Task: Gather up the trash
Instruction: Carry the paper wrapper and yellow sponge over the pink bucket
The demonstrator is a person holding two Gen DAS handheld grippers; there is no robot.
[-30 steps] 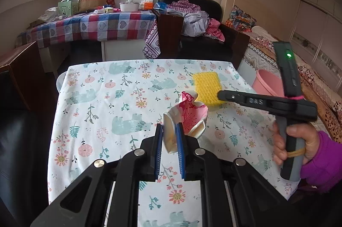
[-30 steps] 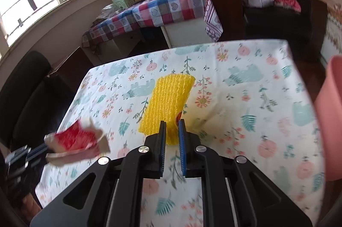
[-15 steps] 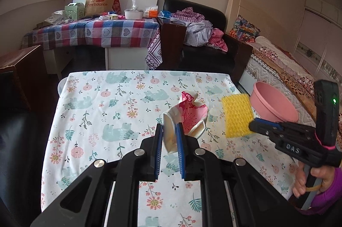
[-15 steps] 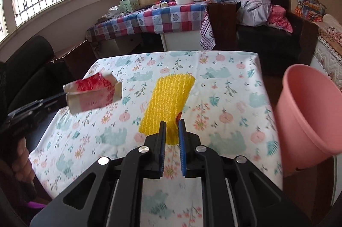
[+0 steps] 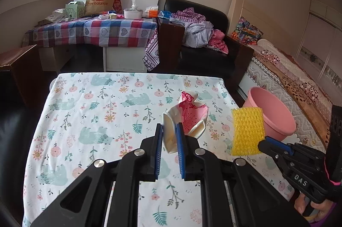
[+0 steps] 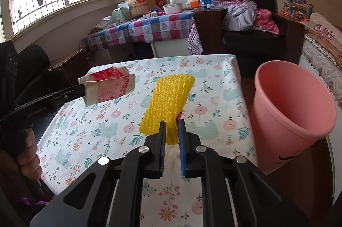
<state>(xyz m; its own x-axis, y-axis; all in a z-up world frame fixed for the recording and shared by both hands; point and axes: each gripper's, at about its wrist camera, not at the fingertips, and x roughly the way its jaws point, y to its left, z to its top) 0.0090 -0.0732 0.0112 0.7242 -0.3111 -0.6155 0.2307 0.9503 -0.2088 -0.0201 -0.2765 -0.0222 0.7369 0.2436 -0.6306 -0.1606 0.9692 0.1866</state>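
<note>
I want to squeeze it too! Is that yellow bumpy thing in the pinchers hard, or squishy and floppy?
Probably squishy: the yellow knitted mesh pad looks pinched thin where the right gripper has its jaws shut on it. It is likely light, since it sticks out from that one edge grip with little sag. Its bumpy surface probably keeps it from slipping.

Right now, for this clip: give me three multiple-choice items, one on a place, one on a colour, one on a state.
1. Where is the bin?
A. on the table
B. beyond the table's right edge
C. on the sofa

2. What colour is the mesh?
A. yellow
B. green
C. white

3. What state is the left hand-held gripper in?
A. open, empty
B. shut, empty
C. shut on the cup

Key: B, the bin stands off the table's right side; A, the mesh is plainly yellow; C, the flattened cup sits pinched between its fingers, off the table.
</note>
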